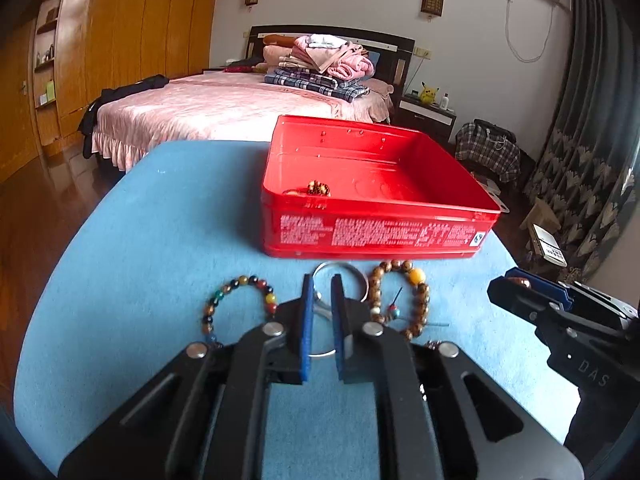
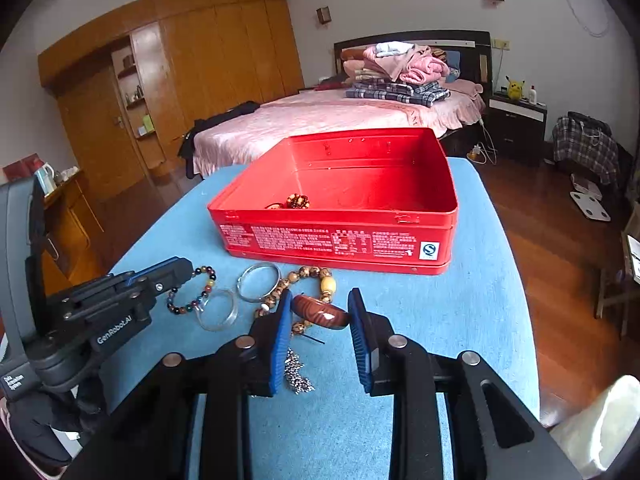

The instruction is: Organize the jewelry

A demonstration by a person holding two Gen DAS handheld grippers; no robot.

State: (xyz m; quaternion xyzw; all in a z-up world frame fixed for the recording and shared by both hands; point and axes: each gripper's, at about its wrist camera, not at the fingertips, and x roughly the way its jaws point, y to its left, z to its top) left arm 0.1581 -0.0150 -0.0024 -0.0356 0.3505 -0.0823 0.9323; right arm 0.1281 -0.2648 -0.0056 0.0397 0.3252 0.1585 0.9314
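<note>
An open red tin point(image 1: 380, 232) point(image 2: 340, 240) stands on the blue cloth with brown beads point(image 2: 298, 201) inside. In front of it lie a coloured bead bracelet point(image 1: 256, 282), a silver bangle point(image 2: 258, 266), a clear bangle point(image 2: 235, 310), a wooden bead bracelet point(image 1: 416, 276) and a silver chain point(image 2: 296, 372). My left gripper point(image 1: 322, 280) hovers over the clear bangle point(image 1: 322, 353), its pads a narrow gap apart with nothing clamped between them. My right gripper point(image 2: 320, 294) is shut on a brown wooden bangle point(image 2: 320, 314), lifted off the cloth.
The blue-covered table point(image 2: 460, 320) ends just behind the tin and drops to a wooden floor point(image 2: 560, 220) on both sides. A pink bed point(image 1: 240, 108) stands beyond. A pale bundle point(image 2: 600, 420) sits at my lower right.
</note>
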